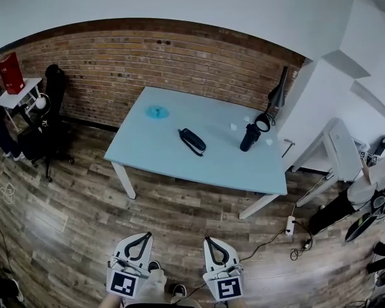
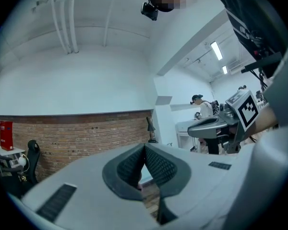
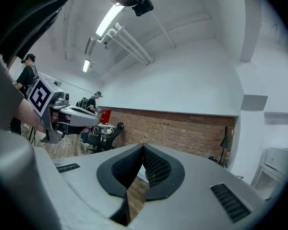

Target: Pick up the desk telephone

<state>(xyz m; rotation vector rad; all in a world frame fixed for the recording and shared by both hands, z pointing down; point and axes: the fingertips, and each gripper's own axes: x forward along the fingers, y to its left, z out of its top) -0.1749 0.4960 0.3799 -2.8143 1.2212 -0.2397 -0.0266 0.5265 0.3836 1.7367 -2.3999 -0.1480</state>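
Note:
A dark desk telephone [image 1: 192,141] lies near the middle of the light blue table [image 1: 167,162], well ahead of me. My left gripper [image 1: 144,235] and right gripper [image 1: 208,239] are held low at the bottom of the head view, far from the table, side by side over the wooden floor. Both are shut with nothing between their jaws. The left gripper view shows the left gripper [image 2: 144,147] with its tips together, pointing up toward the brick wall. The right gripper [image 3: 143,147] looks the same in its own view.
A black bottle-like object [image 1: 249,137] and a black desk lamp [image 1: 277,95] stand at the table's right end. A blue disc [image 1: 157,112] lies at the far left. A black office chair [image 1: 51,117] stands left; a power strip [image 1: 290,224] and cables lie on the floor right.

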